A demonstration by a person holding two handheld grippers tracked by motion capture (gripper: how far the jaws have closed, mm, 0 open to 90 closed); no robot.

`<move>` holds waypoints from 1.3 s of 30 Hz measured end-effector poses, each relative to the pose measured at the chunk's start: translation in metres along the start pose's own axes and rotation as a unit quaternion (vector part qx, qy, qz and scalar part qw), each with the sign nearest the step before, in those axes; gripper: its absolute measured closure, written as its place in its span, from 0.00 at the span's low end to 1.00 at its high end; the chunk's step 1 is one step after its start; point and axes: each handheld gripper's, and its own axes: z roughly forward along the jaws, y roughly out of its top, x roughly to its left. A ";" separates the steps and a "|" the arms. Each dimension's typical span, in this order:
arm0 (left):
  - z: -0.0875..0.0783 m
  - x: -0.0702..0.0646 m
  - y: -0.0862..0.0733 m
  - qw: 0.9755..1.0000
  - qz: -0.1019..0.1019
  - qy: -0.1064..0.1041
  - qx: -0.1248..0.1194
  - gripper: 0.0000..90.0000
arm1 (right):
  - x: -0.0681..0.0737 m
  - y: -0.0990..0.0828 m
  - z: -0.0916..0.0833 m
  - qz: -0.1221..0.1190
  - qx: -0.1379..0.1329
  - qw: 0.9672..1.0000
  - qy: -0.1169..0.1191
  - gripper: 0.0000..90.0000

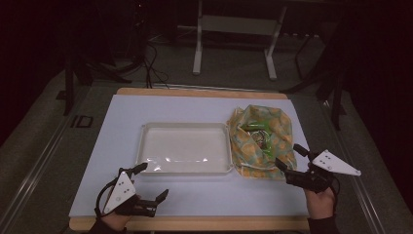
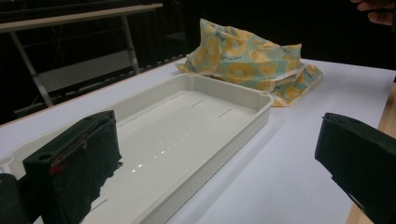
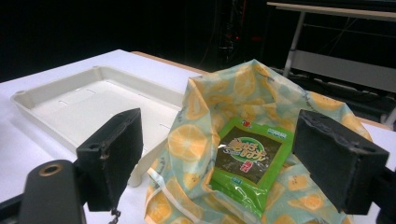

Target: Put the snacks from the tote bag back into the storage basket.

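Your right tool [image 3: 219,154] is open, jaws spread just before a green snack packet [image 3: 247,161] printed with characters too small to read. The packet lies in a soft lemon-print cloth bag [image 1: 260,139] beside a white plastic tray [image 1: 185,148] on the desk [image 1: 122,117]. Your left tool [image 1: 152,181] is open, empty, near the tray.

dim room | dark surround | glare on tray [image 1: 185,148] | soft focus

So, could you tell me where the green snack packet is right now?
In the high view the green snack packet lies inside the open lemon-print bag, right of the white tray, just beyond the right gripper.
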 end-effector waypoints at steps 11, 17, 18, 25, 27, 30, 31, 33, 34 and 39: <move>0.002 0.000 -0.001 1.000 -0.002 -0.003 0.004 0.00 | -0.003 0.017 0.010 -0.016 0.003 1.000 0.002 0.18; 0.002 0.000 -0.001 1.000 -0.001 -0.005 0.006 0.00 | -0.004 0.022 0.015 -0.024 0.008 1.000 0.004 0.18; 0.002 0.000 -0.001 1.000 -0.002 -0.006 0.006 0.00 | -0.005 0.024 0.016 -0.026 0.009 1.000 0.001 0.18; 0.003 0.000 -0.001 1.000 -0.003 -0.008 0.008 0.00 | -0.014 0.028 0.023 -0.029 0.019 0.999 -0.020 0.22; 0.004 0.000 -0.001 1.000 -0.003 -0.009 0.009 0.00 | -0.016 0.029 0.025 -0.026 0.018 0.999 -0.020 0.23; 0.004 0.000 -0.001 1.000 -0.003 -0.009 0.010 0.00 | -0.021 0.030 0.027 -0.024 0.018 0.999 -0.022 0.23; 0.004 0.000 -0.001 1.000 -0.003 -0.009 0.010 0.00 | -0.023 0.031 0.029 -0.022 0.020 0.999 -0.025 0.23; 0.004 0.000 -0.001 1.000 -0.003 -0.009 0.011 0.00 | -0.027 0.032 0.030 -0.020 0.020 0.999 -0.024 0.21; 0.004 0.000 -0.001 1.000 -0.003 -0.009 0.011 0.00 | -0.028 0.032 0.030 -0.019 0.019 0.999 -0.022 0.20; 0.005 0.000 -0.001 1.000 -0.004 -0.010 0.011 0.00 | -0.035 0.035 0.032 -0.014 0.012 1.000 -0.016 0.15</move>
